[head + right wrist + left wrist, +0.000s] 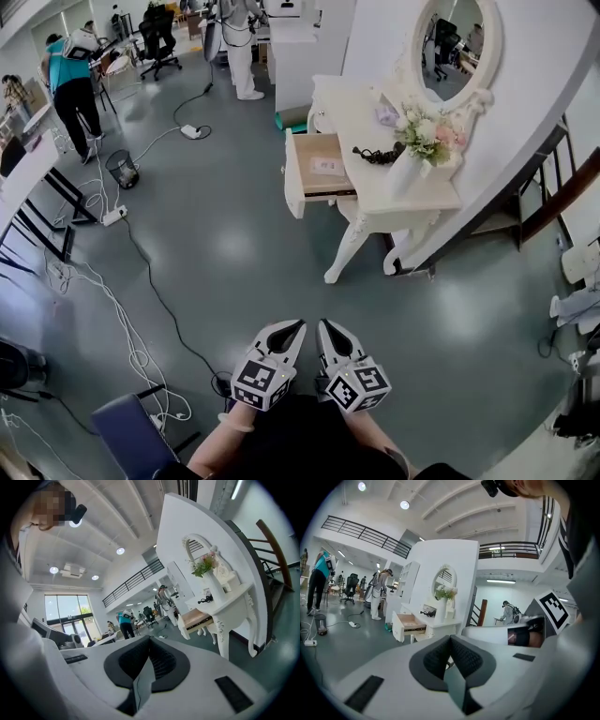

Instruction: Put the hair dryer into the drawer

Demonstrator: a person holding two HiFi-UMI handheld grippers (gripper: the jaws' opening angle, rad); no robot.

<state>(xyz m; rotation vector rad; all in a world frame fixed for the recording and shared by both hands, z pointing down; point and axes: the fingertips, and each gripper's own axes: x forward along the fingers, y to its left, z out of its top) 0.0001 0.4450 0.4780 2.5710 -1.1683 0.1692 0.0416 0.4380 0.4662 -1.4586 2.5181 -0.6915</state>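
A black hair dryer (376, 155) lies with its cord on top of a white dressing table (441, 198), beside a white vase of flowers (419, 141). The table's wooden drawer (320, 171) stands pulled out to the left, with a pale flat item inside. Both grippers are held side by side low in the head view, well short of the table. My left gripper (290, 331) and right gripper (329, 330) are shut with nothing between the jaws. The left gripper view shows the drawer (408, 622) and hair dryer (426, 613) far off. In the right gripper view, the hair dryer (205, 600) lies above the drawer (197, 618).
Cables (141, 281) and a power strip (113, 216) trail across the grey floor at left, near a small bin (122, 169). People stand at the back (67, 80). A blue seat (131, 436) is at lower left. Stairs (553, 178) rise right of the table.
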